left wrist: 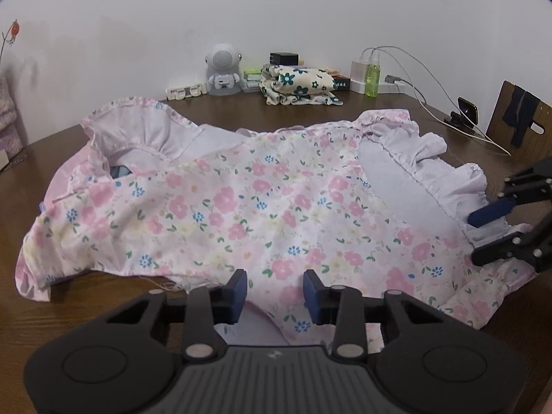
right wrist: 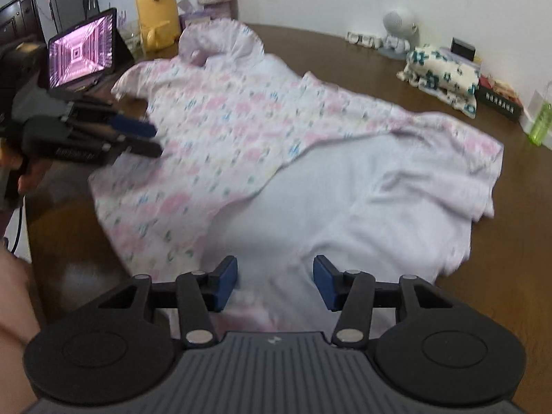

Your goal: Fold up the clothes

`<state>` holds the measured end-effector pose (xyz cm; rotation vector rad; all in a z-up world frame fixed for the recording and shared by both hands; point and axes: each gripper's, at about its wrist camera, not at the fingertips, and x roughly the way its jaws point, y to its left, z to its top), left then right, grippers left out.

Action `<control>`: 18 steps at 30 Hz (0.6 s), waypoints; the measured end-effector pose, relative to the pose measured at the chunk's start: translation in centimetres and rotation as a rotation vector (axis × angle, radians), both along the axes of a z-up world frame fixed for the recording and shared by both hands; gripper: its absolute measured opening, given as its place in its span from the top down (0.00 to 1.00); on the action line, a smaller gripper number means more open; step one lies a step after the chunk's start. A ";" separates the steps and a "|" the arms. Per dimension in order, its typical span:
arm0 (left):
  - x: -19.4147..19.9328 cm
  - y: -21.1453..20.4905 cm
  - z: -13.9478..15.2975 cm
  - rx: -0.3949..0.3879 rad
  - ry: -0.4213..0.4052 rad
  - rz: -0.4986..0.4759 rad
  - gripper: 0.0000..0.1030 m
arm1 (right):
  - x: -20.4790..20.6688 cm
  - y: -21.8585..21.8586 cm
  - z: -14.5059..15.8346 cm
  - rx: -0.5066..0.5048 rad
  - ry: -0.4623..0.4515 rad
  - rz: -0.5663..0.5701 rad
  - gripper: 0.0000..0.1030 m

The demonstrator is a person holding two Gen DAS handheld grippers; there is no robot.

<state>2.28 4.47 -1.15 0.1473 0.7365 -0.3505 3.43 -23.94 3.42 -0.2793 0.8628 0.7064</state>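
Observation:
A pink floral garment (left wrist: 241, 207) with pale ruffled sleeves lies spread across the brown table (left wrist: 86, 310). My left gripper (left wrist: 276, 295) stands open at the garment's near hem, and the cloth lies flat between its blue pads. At the right edge of the left wrist view, my right gripper (left wrist: 474, 239) is open, its fingers on either side of the right sleeve's ruffle (left wrist: 448, 179). The blurred right wrist view shows the garment (right wrist: 224, 120) from the side. There my right gripper (right wrist: 276, 283) hangs open over pale plain fabric (right wrist: 327, 207). My left gripper (right wrist: 157, 142) sits at the garment's left edge.
At the back by the wall are a folded cream floral cloth (left wrist: 296, 86), a small robot-shaped speaker (left wrist: 222, 69), a green bottle (left wrist: 372, 76), chargers with cables and a phone on a stand (left wrist: 465, 112). A lit screen (right wrist: 81, 51) and a yellow jug (right wrist: 155, 7) stand beyond the garment.

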 end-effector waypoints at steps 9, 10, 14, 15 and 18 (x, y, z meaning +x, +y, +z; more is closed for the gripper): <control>-1.2 -0.8 0.6 0.001 0.004 -0.051 0.58 | -2.3 -1.5 0.8 -0.071 0.014 -0.035 0.53; -1.4 -0.8 0.8 -0.004 -0.003 -0.053 0.52 | -2.4 -1.9 0.9 -0.078 0.023 -0.044 0.53; -1.4 1.0 2.5 -0.046 -0.040 0.003 0.43 | -2.8 -4.5 1.0 -0.105 0.062 -0.109 0.53; -1.2 1.6 2.9 -0.055 -0.051 0.027 0.41 | -2.9 -5.4 1.1 -0.111 0.072 -0.130 0.53; 0.1 3.9 3.8 -0.045 -0.078 0.130 0.37 | -2.6 -7.7 1.0 -0.115 0.100 -0.194 0.53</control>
